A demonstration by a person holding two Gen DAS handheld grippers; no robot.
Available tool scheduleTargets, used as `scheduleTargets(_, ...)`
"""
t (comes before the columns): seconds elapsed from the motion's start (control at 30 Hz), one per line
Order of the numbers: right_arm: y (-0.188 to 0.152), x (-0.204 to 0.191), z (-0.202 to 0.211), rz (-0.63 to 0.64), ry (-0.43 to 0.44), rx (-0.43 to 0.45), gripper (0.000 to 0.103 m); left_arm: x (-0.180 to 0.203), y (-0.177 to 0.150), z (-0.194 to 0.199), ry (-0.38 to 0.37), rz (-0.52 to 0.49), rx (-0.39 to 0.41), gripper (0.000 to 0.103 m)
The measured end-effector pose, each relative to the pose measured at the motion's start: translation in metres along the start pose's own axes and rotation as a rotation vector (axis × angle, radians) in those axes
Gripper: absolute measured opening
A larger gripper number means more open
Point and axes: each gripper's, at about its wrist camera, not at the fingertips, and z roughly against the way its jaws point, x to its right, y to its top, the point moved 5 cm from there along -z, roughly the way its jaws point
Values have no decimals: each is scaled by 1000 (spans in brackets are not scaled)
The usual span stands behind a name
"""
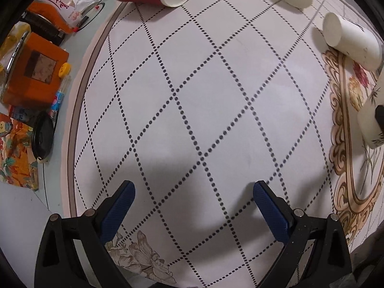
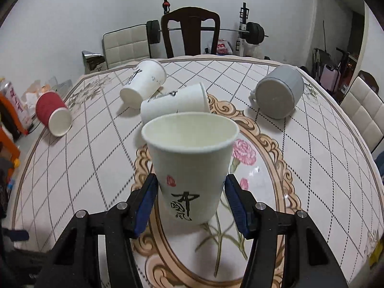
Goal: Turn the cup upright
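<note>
A white paper cup with black calligraphy stands upright on the table between the blue pads of my right gripper. The pads sit against or very near its sides; I cannot tell whether they still press it. The same cup shows at the right edge of the left wrist view. My left gripper is open and empty above the patterned tablecloth. A red ribbed cup, two white paper cups and a grey mug lie on their sides.
Orange boxes, a small bottle and a black lid clutter the table's left edge. A dark wooden chair stands behind the table, with a barbell rack by the wall. White padded chairs stand at the right.
</note>
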Motion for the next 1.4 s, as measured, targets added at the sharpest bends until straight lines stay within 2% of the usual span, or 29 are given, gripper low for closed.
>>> scheduleTargets(0.23, -28, 7, 5, -4, -8, -80, 62, 6, -18, 22, -6, -21, 57, 101)
scheduleTargets(0.33, -34, 12, 13, -18, -24, -105, 73, 7, -23, 37, -10, -37, 93, 101)
scheduleTargets(0.5, -37, 24, 46, -45, -65, -115, 83, 9, -39, 71, -24, -75, 166, 101)
scheduleTargets(0.73, -23, 50, 117, -116, -128, -115, 100, -3, -54, 132, -59, -91, 277, 101)
scheduleTargets(0.97, -2, 63, 206, -102, -143, -62, 101, -4, -80, 203, -89, -78, 392, 101)
scheduleTargets(1.23, 14, 73, 317, -60, -98, 4, 101, -11, -134, 292, -109, -55, 514, 101)
scheduleTargets(1.4, 18, 79, 373, -37, -82, 46, 103, -12, -168, 337, -111, -50, 579, 101)
